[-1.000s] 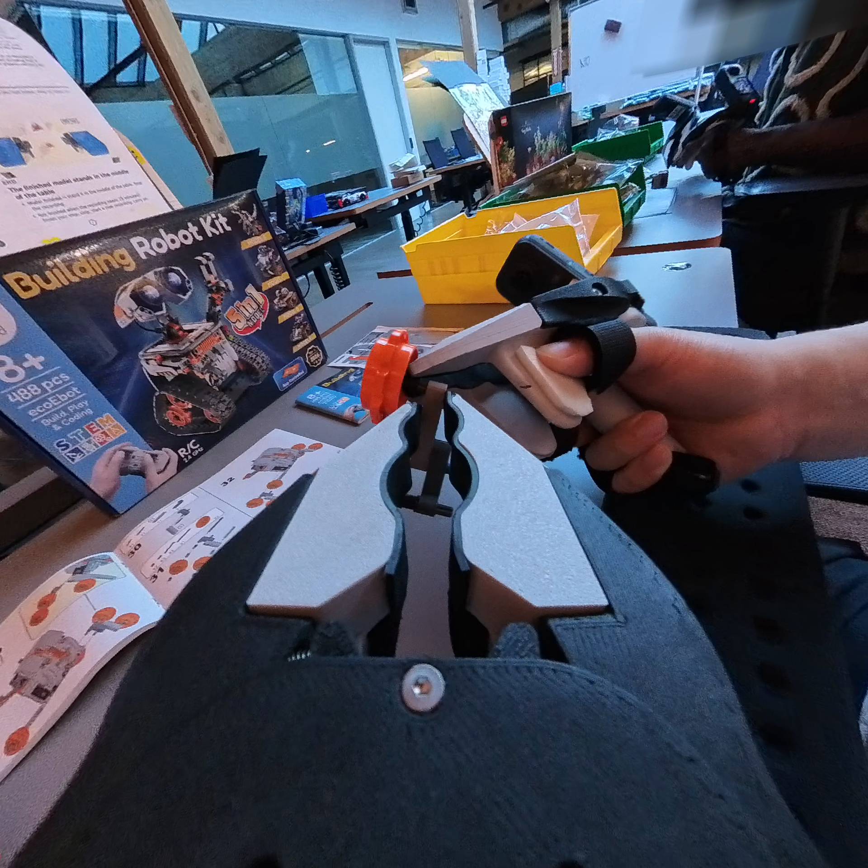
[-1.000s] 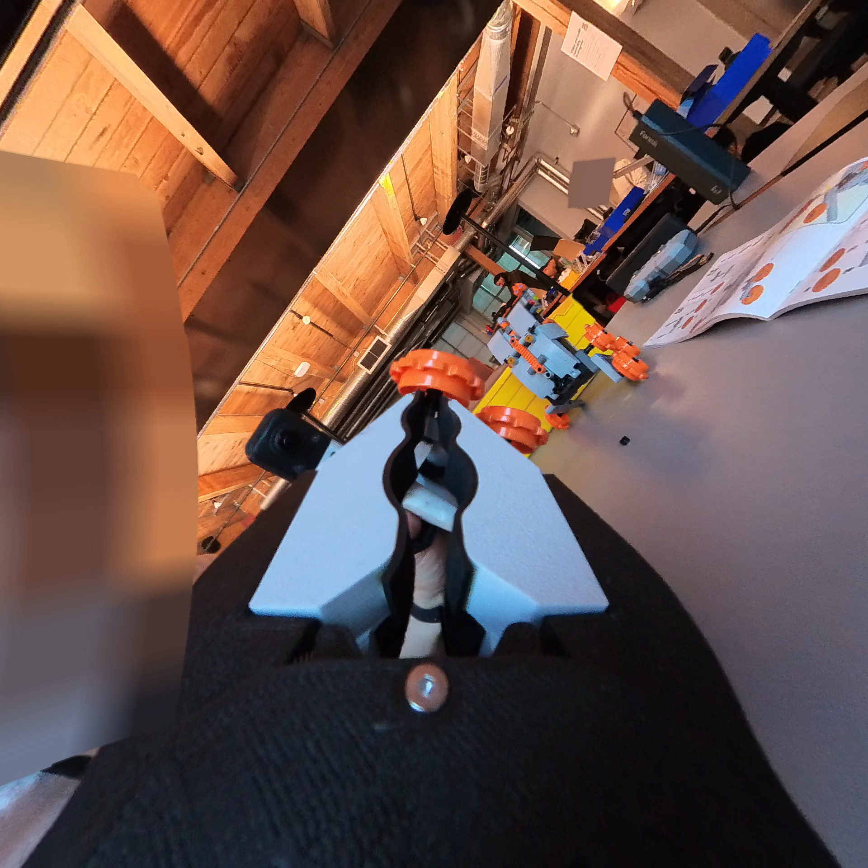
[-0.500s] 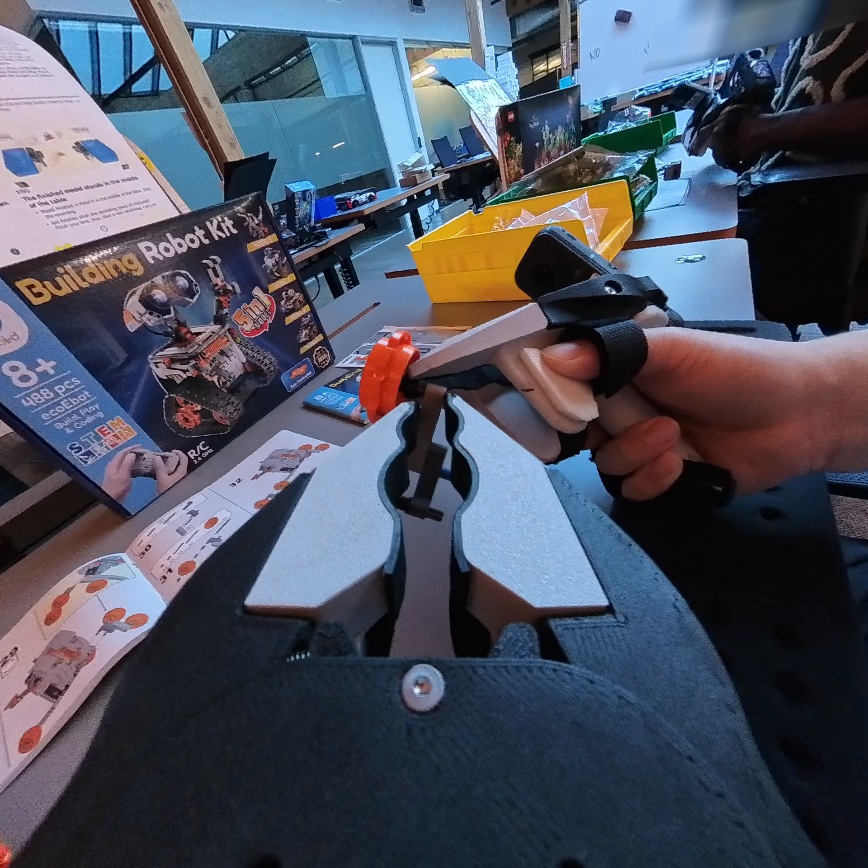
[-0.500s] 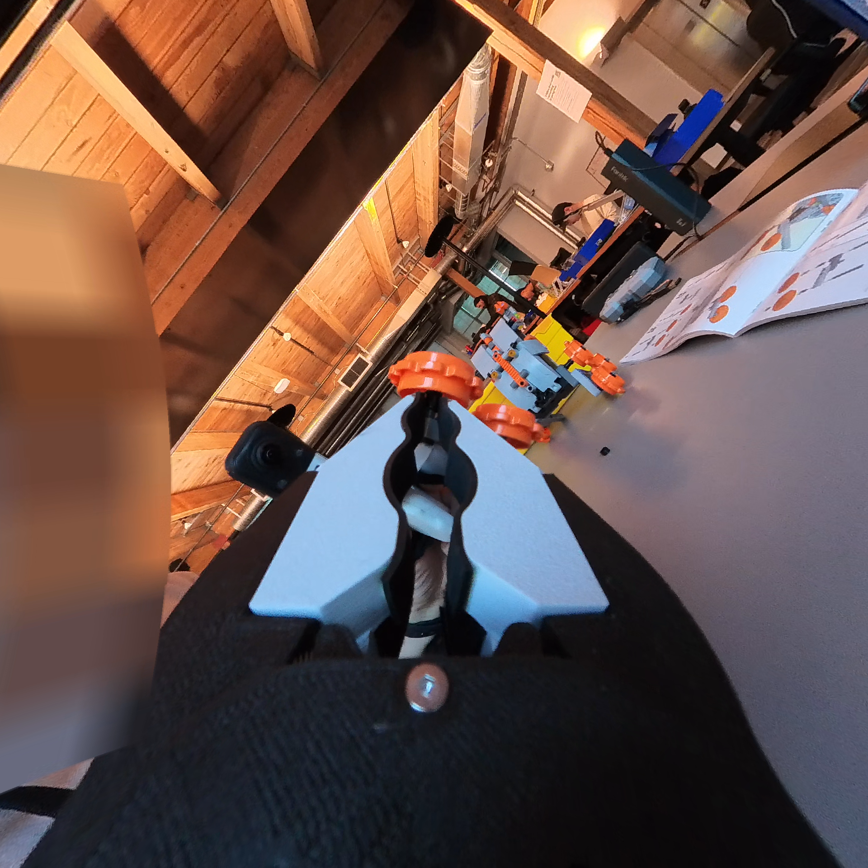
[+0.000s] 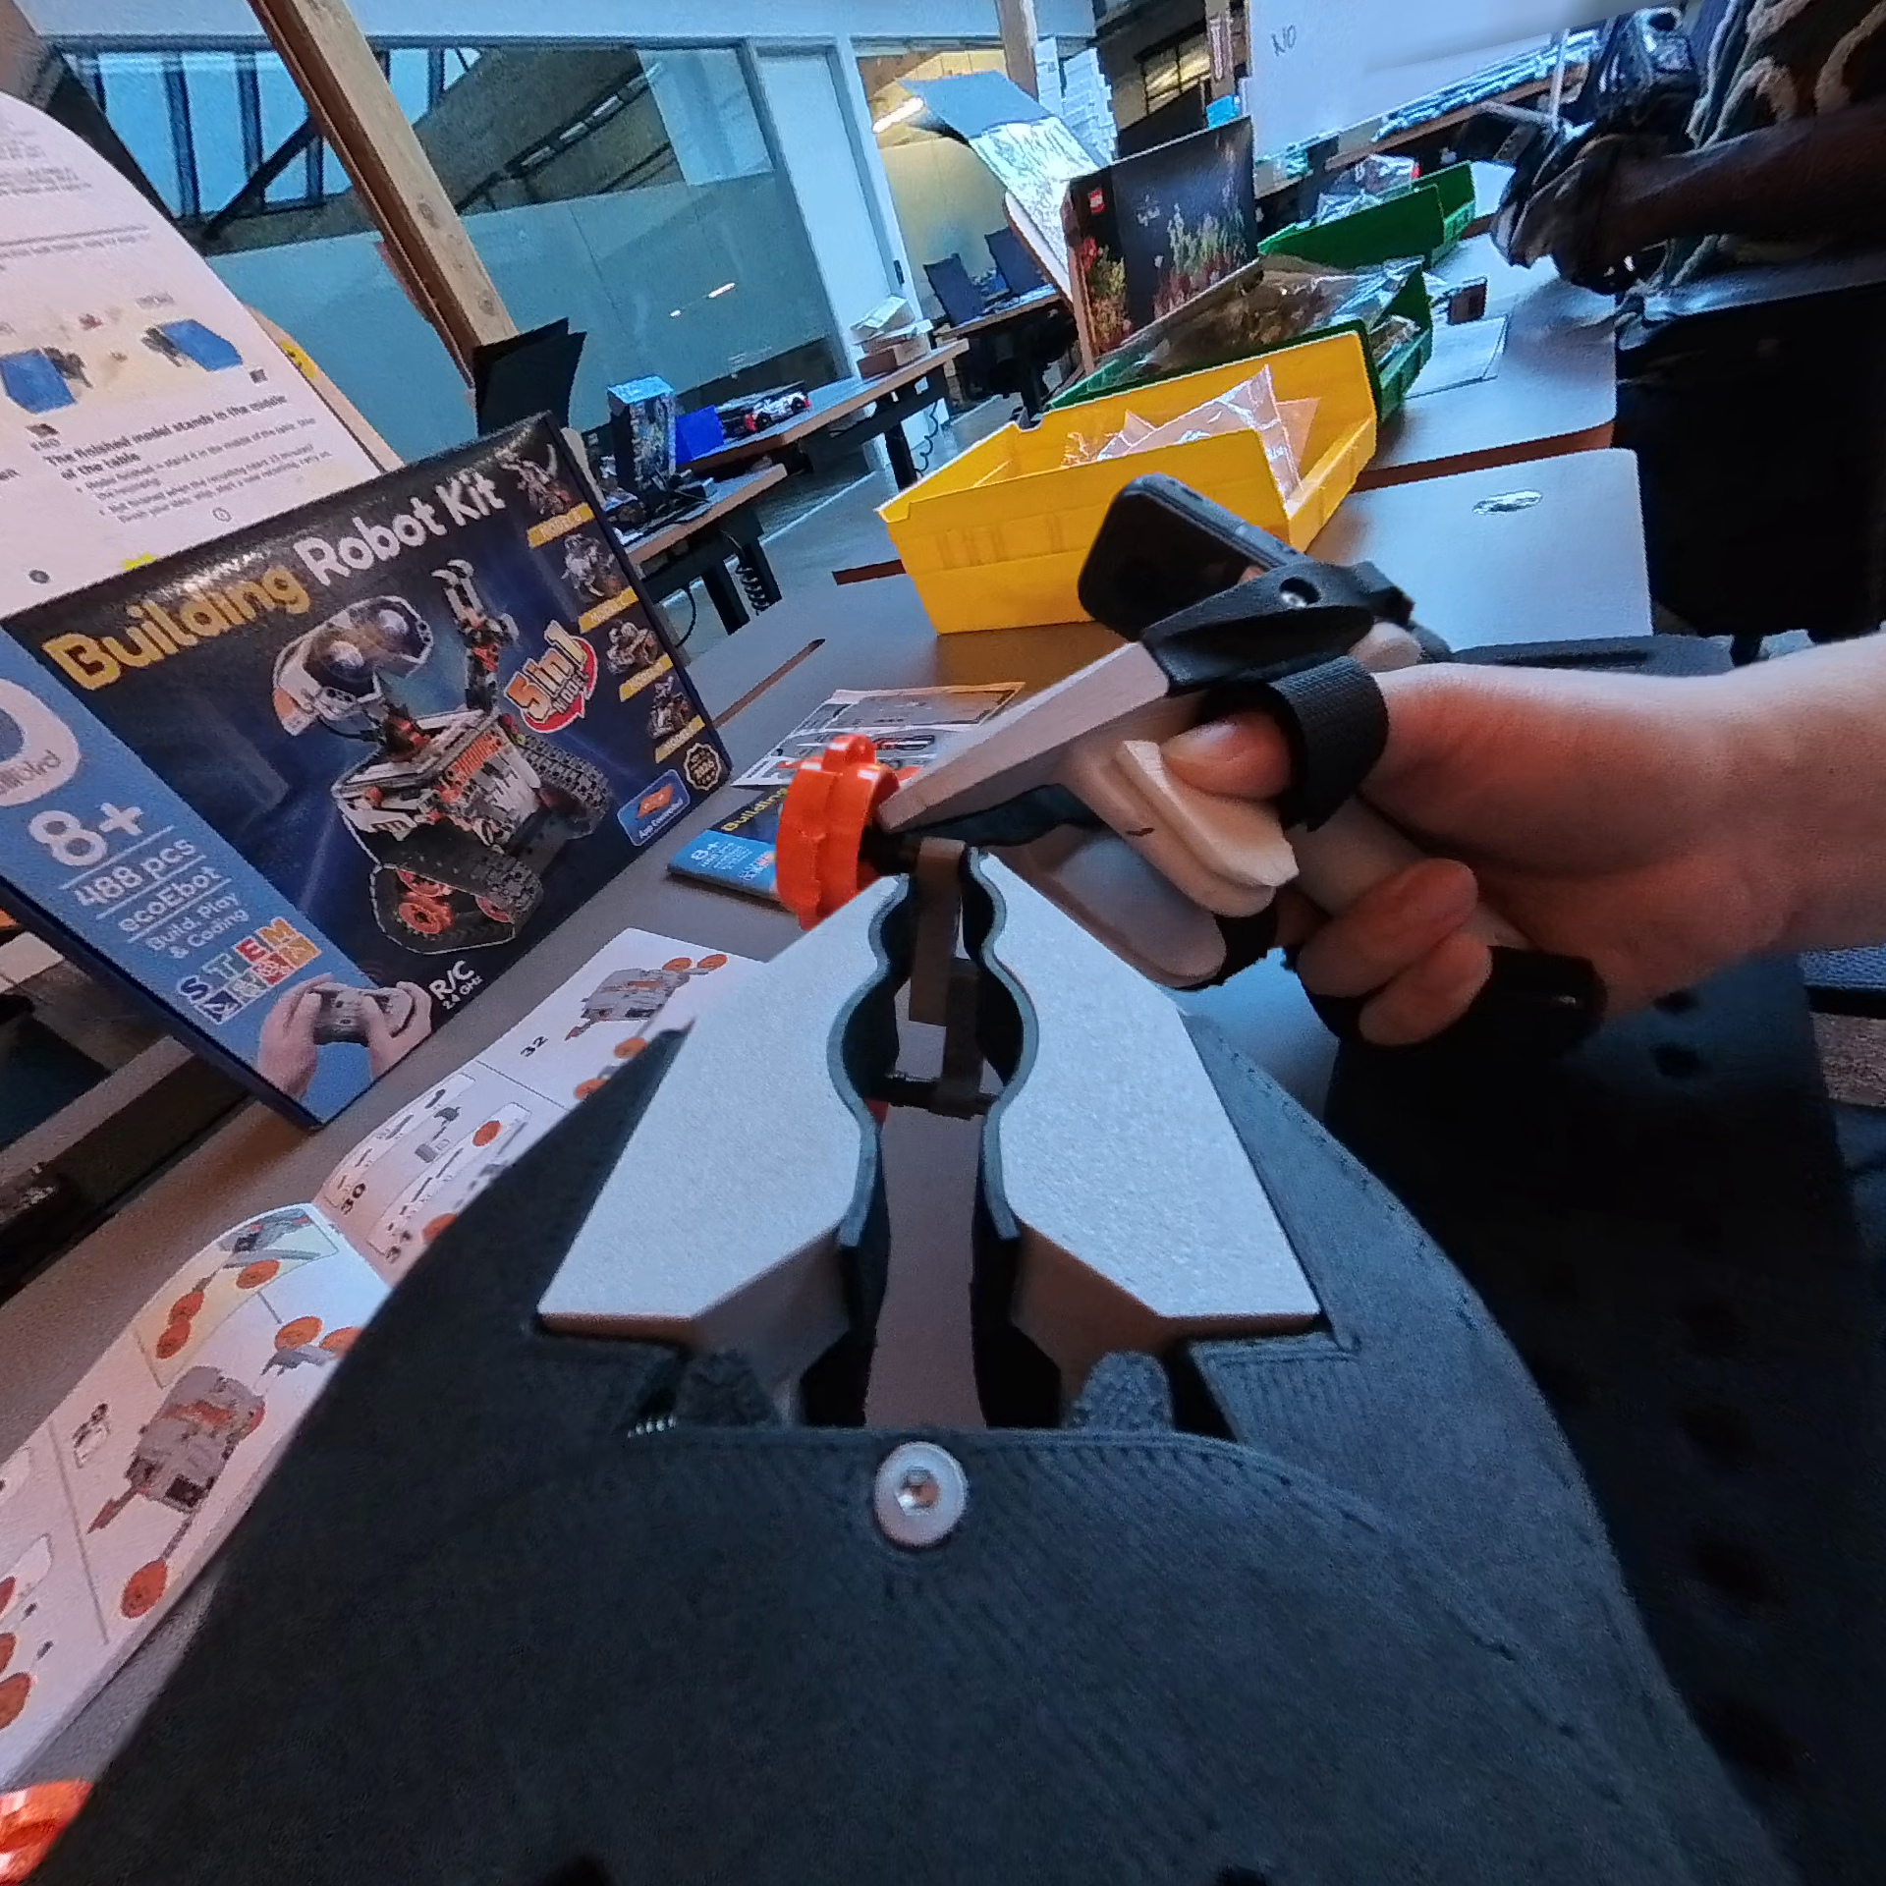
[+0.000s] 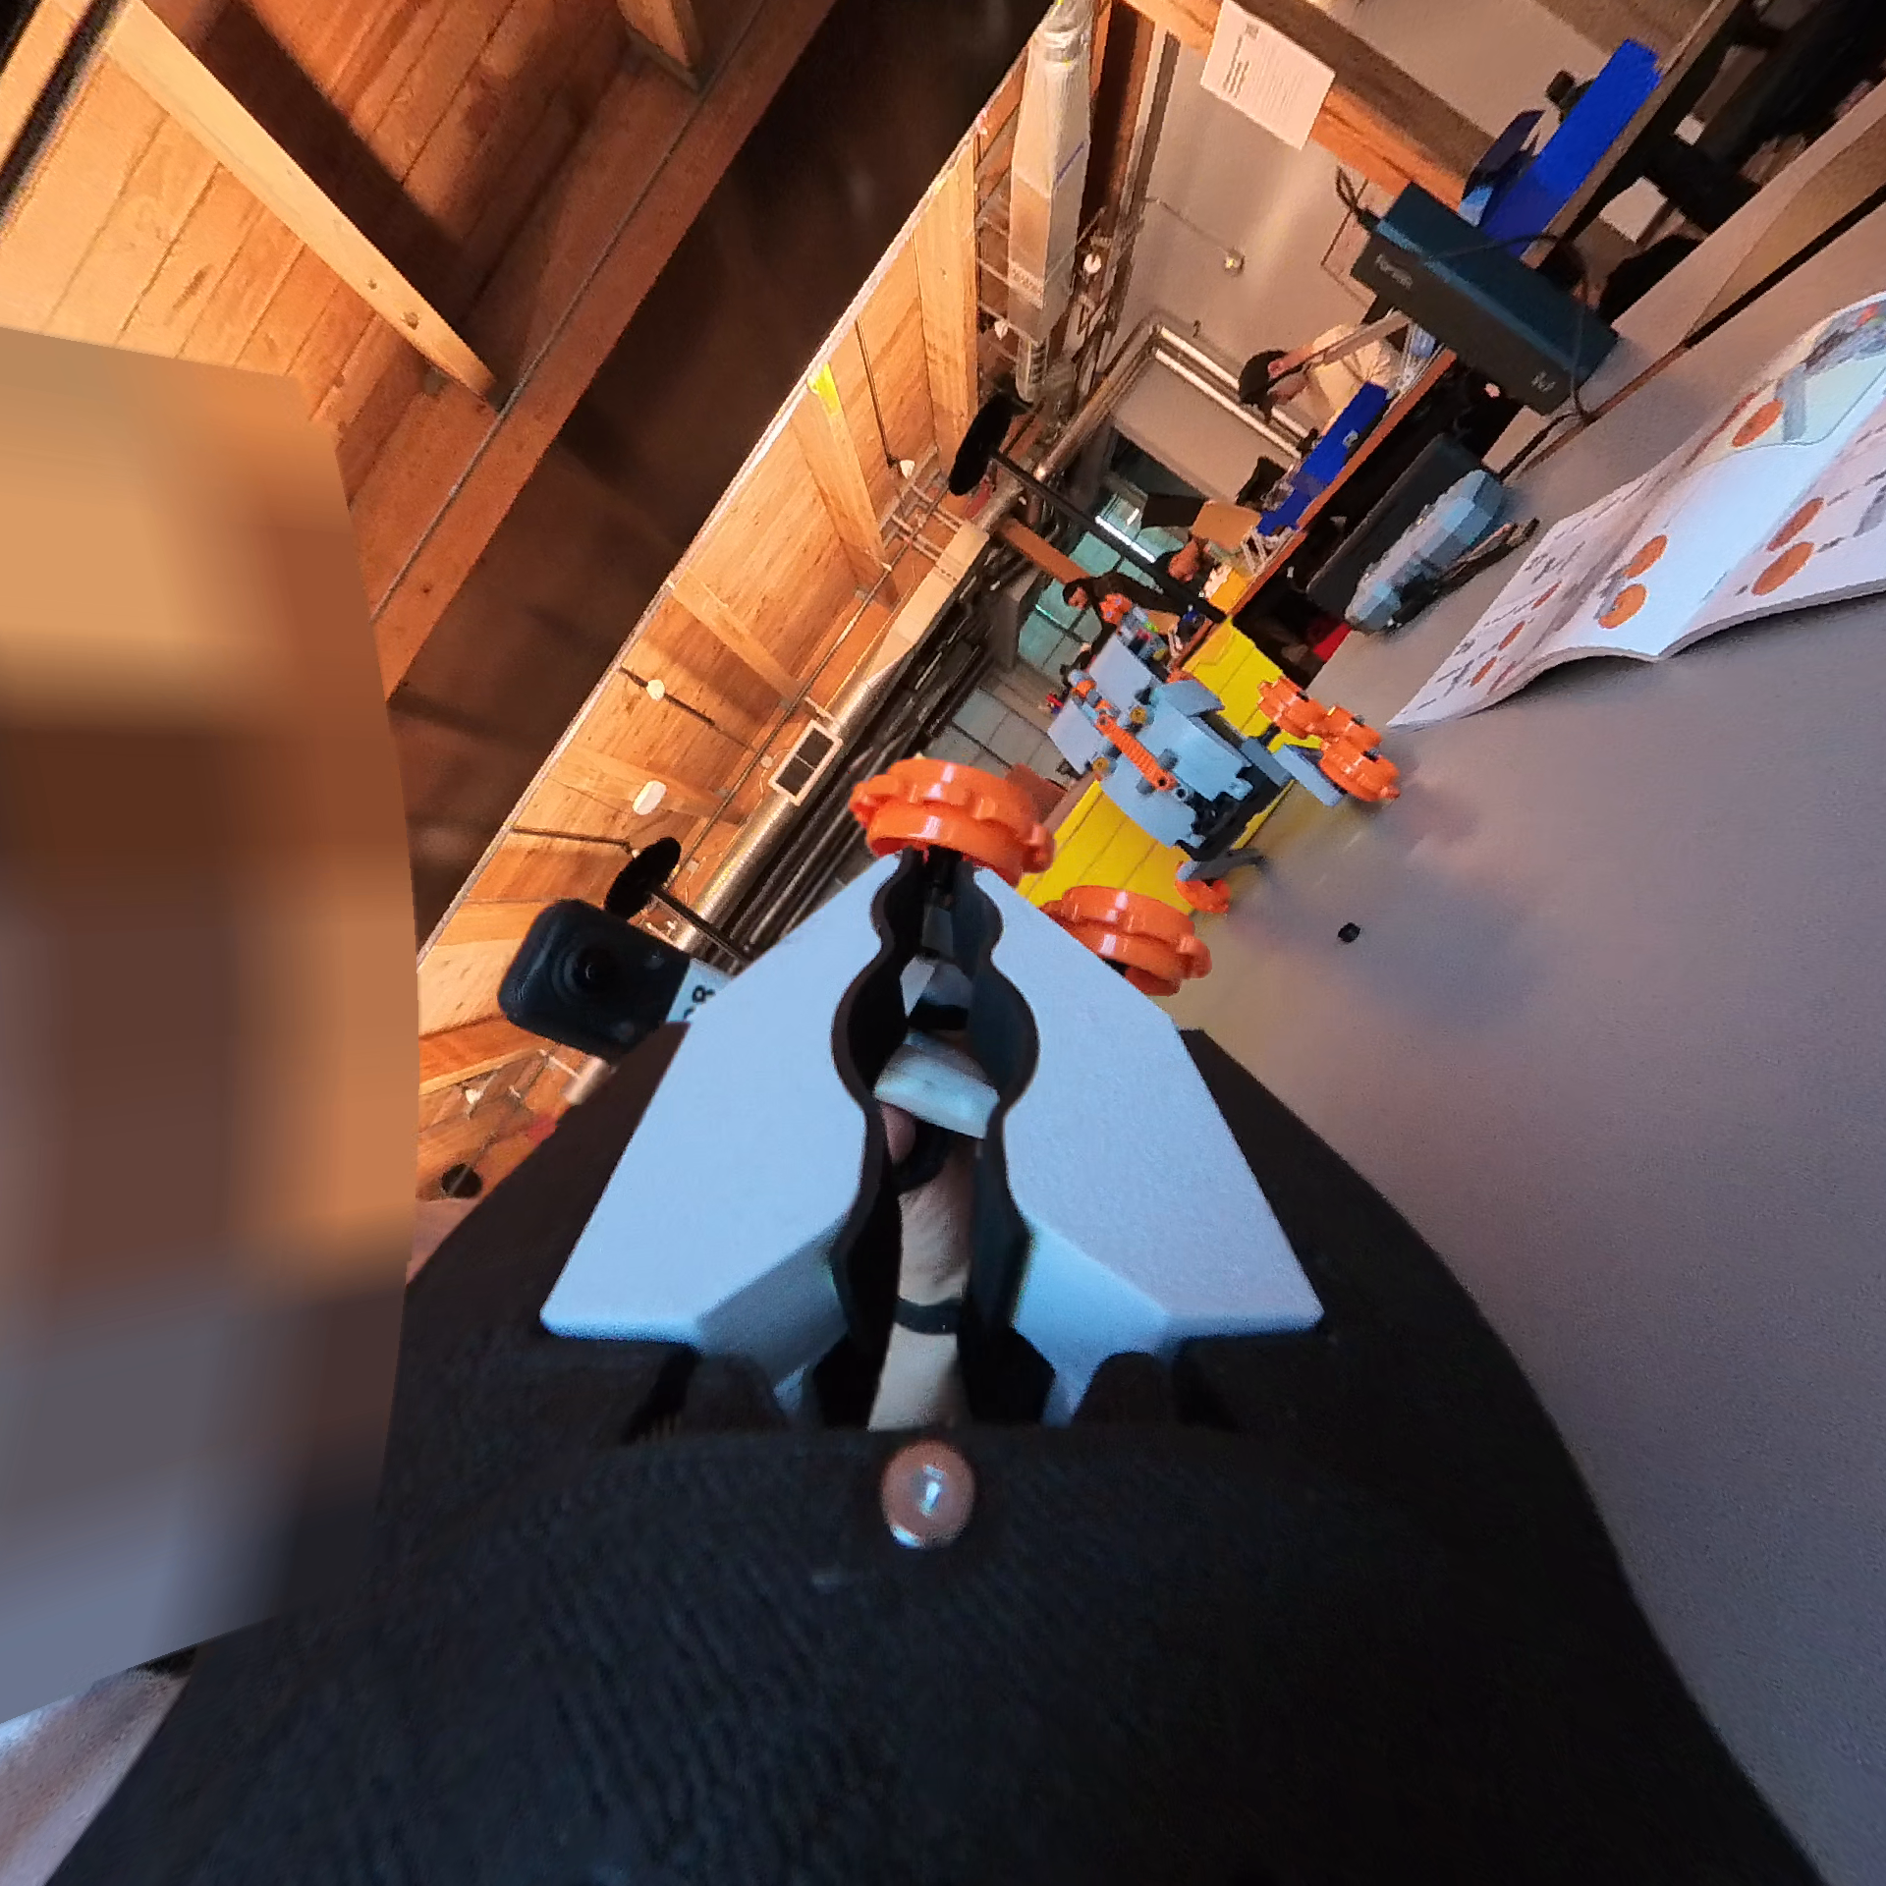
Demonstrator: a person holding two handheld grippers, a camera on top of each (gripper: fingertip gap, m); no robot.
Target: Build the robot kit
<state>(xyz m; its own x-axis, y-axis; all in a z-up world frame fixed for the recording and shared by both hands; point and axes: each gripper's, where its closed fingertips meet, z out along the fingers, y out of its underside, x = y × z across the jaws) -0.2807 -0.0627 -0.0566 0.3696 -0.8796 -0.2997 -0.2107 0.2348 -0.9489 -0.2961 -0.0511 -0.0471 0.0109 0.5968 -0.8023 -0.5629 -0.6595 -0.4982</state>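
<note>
My left gripper (image 5: 934, 908) is shut on a thin grey beam (image 5: 934, 985) that stands upright between its fingers, with a black pin at its lower end. My right gripper (image 6: 939, 883), held by a hand (image 5: 1592, 816), comes in from the right in the left wrist view (image 5: 903, 822). It is shut on a short black axle that carries an orange toothed wheel (image 6: 949, 816) at its tip. In the left wrist view the wheel (image 5: 829, 832) sits just above my left fingertips, and the beam's top end meets the axle behind it.
A robot kit box (image 5: 337, 735) leans at the left, behind an open instruction booklet (image 5: 255, 1327). A yellow bin (image 5: 1072, 510) stands at the back. A partly built grey model (image 6: 1163, 755), a loose orange wheel (image 6: 1128, 924) and a tiny black piece (image 6: 1349, 932) lie on the grey table (image 6: 1582, 1021). Both grippers' tips are close together, under 4 cm apart. Left tips and right tips are each some 25 cm from the partly built grey model (image 6: 1163, 755).
Both grippers have drifted slightly together. The wheel stays at my left fingertips and both holds are unchanged.
</note>
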